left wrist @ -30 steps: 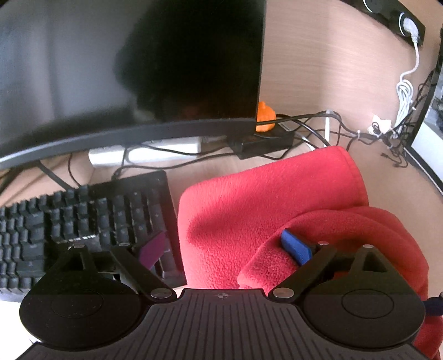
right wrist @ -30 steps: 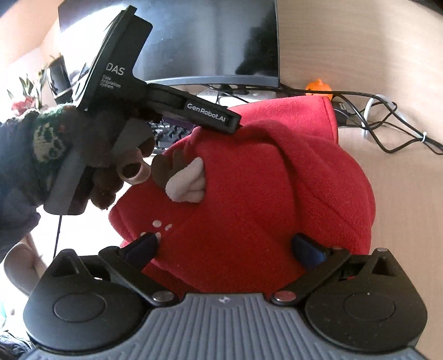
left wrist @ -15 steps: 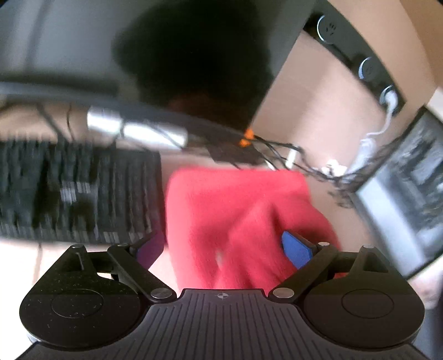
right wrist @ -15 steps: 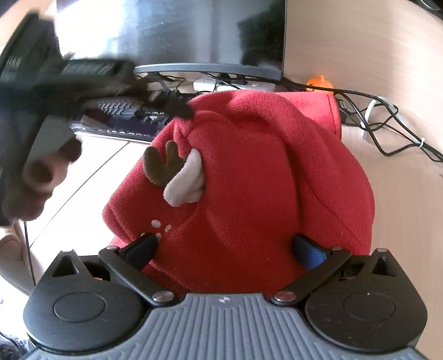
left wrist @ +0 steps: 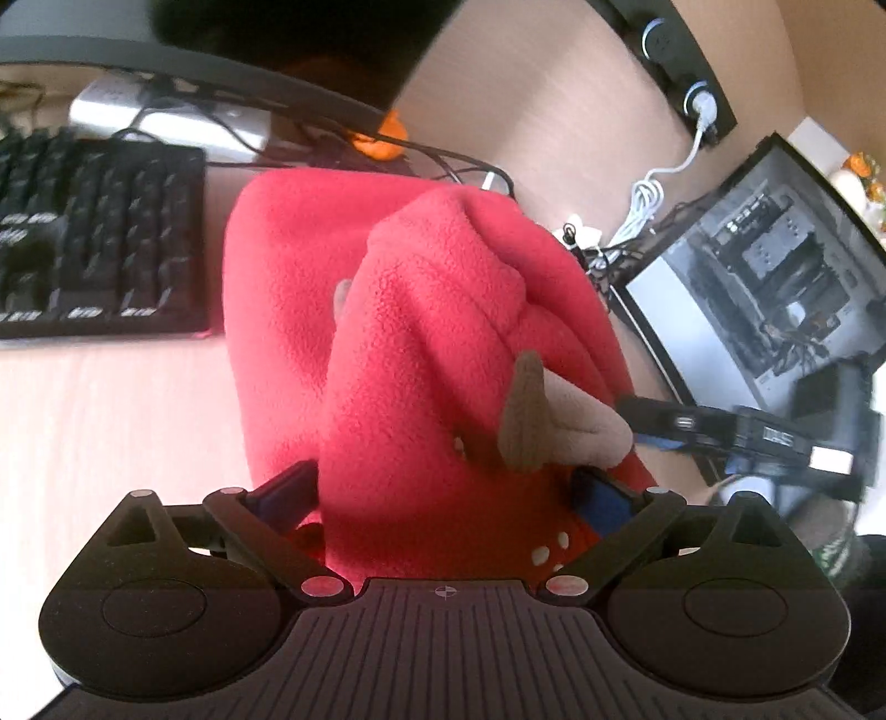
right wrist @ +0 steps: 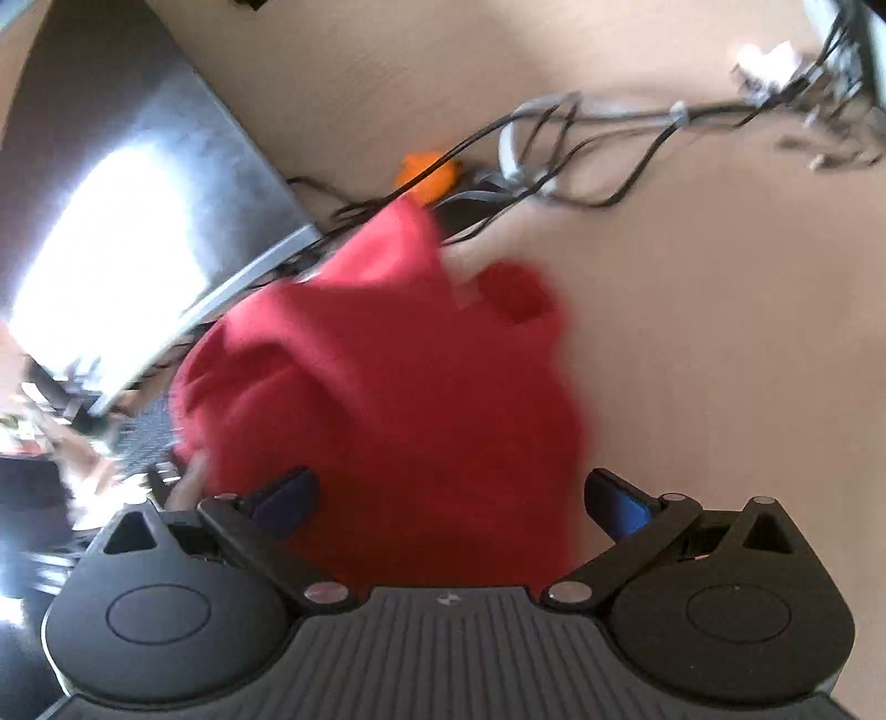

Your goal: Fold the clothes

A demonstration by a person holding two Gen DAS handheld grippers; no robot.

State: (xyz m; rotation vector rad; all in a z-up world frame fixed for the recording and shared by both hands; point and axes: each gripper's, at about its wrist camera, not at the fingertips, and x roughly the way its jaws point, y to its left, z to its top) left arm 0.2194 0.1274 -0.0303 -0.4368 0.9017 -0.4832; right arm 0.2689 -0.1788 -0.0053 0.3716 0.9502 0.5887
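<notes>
A red fleece garment lies bunched on the wooden desk, with a brown and beige antler-and-ear piece on its near right side. My left gripper is open, its fingers either side of the garment's near fold. The right gripper's body shows at the right of the left wrist view. In the right wrist view my right gripper is open, with the garment between its fingers; the view is blurred.
A black keyboard lies left of the garment, under a dark monitor. Cables and an orange object lie behind it. A PC case with a glass side stands at the right.
Both grippers have swung around the garment. The left one has moved from its left side to its near end. The right view has tilted and shifted right, and is now blurred.
</notes>
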